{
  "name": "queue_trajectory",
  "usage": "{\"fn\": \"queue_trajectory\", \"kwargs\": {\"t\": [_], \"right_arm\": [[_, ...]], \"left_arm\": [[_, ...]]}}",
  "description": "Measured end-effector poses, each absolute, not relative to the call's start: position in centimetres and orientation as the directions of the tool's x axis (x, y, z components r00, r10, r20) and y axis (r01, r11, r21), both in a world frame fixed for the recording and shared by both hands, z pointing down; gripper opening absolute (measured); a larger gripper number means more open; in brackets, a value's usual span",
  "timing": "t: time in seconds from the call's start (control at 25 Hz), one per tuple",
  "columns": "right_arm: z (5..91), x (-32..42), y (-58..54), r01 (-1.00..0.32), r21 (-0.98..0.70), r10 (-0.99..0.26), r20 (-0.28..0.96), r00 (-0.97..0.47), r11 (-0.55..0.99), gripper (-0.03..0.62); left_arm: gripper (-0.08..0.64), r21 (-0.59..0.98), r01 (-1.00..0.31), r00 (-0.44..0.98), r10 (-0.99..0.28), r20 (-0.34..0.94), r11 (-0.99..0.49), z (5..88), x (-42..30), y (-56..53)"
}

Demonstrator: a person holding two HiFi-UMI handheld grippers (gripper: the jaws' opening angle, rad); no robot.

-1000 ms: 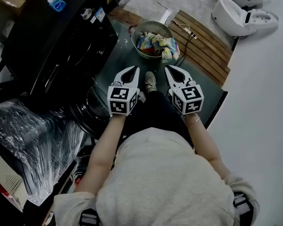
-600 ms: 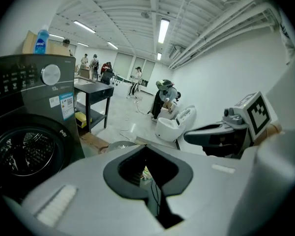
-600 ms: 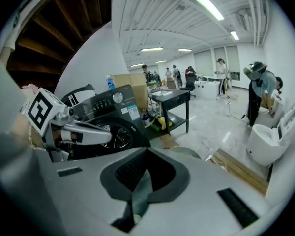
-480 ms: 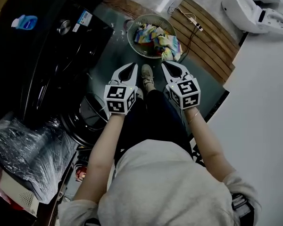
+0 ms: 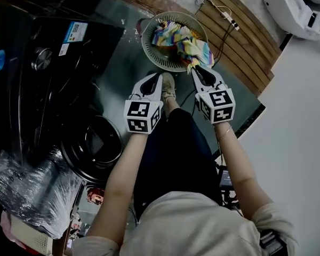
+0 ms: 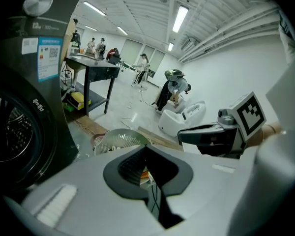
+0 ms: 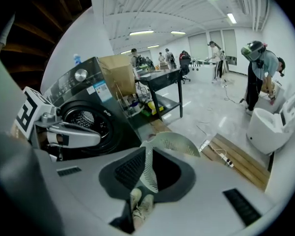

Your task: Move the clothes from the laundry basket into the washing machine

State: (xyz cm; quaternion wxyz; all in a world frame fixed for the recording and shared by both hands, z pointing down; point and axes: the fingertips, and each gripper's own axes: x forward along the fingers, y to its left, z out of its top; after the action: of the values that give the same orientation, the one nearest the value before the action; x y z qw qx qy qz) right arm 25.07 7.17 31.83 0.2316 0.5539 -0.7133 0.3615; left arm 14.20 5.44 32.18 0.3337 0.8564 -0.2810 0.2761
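I judge the task barely begun: the whole colourful heap of clothes (image 5: 180, 40) lies in the laundry basket (image 5: 148, 51) on the floor ahead of me, one corner spilling over its near rim. My left gripper (image 5: 157, 78) and right gripper (image 5: 197, 71) are both clenched on nothing, pointing down towards the basket's near side, the right one just beside the spilled cloth. The washing machine (image 5: 53, 73) stands to my left, and what I can see of its drum (image 7: 82, 121) looks empty. Every garment is yet to be grasped and carried over.
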Motion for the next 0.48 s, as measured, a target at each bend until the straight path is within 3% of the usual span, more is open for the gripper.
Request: {"fn": "queue_trajectory", "kwargs": {"t": [0.24, 0.36, 0.48], "right_arm": [[41.0, 26.8, 6.9, -0.974, -0.211, -0.565, 0.794, -0.223, 0.088, 0.012], [45.5, 27.6, 7.0, -0.98, -0.192, -0.535, 0.823, -0.192, 0.056, 0.1], [49.1, 29.1, 7.4, -0.989, -0.146, -0.507, 0.85, -0.141, 0.031, 0.105]], "left_arm": [[0.009, 0.421, -0.663, 0.671, -0.241, 0.701, -0.62, 41.1, 14.7, 4.2], [0.009, 0.444, -0.654, 0.677, -0.212, 0.705, -0.612, 44.7, 15.1, 4.1], [0.009, 0.469, -0.644, 0.69, -0.192, 0.698, -0.605, 47.2, 15.4, 4.2]]}}
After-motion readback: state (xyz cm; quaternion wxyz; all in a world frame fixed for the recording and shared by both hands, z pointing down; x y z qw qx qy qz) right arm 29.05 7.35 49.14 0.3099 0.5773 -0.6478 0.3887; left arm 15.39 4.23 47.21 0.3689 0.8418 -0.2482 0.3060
